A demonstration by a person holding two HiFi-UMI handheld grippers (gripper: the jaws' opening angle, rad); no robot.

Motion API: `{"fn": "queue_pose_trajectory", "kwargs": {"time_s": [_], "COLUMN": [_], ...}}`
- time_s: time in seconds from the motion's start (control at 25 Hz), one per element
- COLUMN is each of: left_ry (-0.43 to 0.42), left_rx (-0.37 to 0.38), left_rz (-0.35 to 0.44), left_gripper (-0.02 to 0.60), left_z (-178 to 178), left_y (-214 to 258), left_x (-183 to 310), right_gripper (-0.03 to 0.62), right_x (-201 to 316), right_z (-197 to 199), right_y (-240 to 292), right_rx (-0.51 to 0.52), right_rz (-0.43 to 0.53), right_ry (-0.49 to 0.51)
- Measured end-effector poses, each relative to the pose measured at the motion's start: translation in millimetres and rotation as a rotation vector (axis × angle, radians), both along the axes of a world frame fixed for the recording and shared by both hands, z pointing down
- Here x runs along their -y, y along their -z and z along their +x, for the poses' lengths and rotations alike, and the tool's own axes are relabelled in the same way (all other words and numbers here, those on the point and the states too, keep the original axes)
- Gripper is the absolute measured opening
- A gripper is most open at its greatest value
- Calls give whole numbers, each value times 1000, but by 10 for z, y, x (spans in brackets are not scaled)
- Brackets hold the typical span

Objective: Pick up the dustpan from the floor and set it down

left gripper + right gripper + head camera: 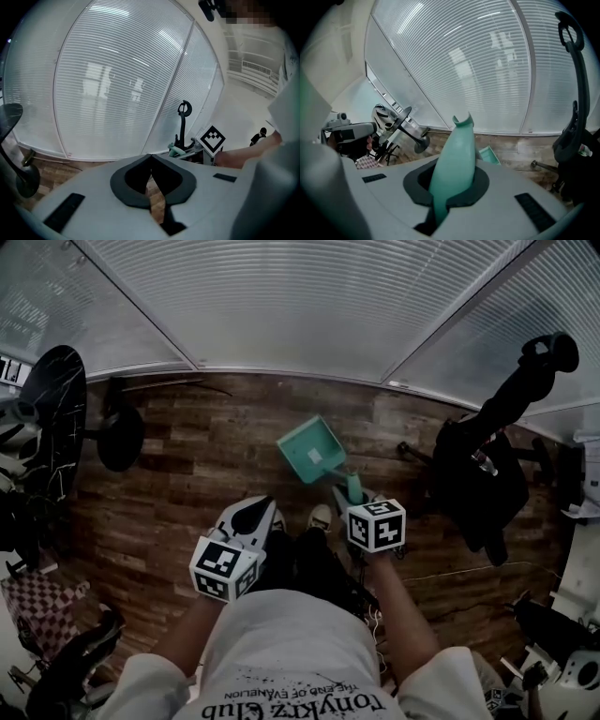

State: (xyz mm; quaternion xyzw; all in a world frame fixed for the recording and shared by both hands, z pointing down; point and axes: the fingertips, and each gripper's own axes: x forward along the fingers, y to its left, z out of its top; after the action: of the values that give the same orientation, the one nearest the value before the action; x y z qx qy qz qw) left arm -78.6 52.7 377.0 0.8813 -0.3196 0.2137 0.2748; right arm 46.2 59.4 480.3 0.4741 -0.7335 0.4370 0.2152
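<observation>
My right tool (454,173) pinched the green dustpan (312,450) by its handle. It was low over the floor (187,456), maybe touching. My left tool (151,161) was closed, holding nothing. Setting down was left.

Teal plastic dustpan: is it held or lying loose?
Held. The right gripper is shut on the handle of the teal plastic dustpan. Whether the scoop touches the wooden floor cannot be told.

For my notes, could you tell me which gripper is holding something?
The right gripper: its fingers clamp the teal dustpan by its handle; the left gripper is shut and empty.
</observation>
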Motion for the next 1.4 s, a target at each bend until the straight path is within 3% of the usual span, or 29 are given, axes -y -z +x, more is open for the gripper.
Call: {"fn": "queue_pose_trajectory", "kwargs": {"time_s": [0.4, 0.8, 1.4], "left_ry": [21, 32, 65], "left_rx": [-7, 41, 48], "left_rz": [-38, -90, -125], "left_gripper": [23, 23, 23], "left_z": [-83, -165, -205], "left_y": [-311, -740, -1025], "left_x": [109, 89, 218], "right_gripper": [23, 23, 23], "right_x": [205, 386, 629], "right_z": [-47, -130, -51], "right_y": [-596, -1348, -1852], "right_rx": [19, 0, 28], "right_rz": [-26, -34, -70], "right_ry": [-29, -9, -69]}}
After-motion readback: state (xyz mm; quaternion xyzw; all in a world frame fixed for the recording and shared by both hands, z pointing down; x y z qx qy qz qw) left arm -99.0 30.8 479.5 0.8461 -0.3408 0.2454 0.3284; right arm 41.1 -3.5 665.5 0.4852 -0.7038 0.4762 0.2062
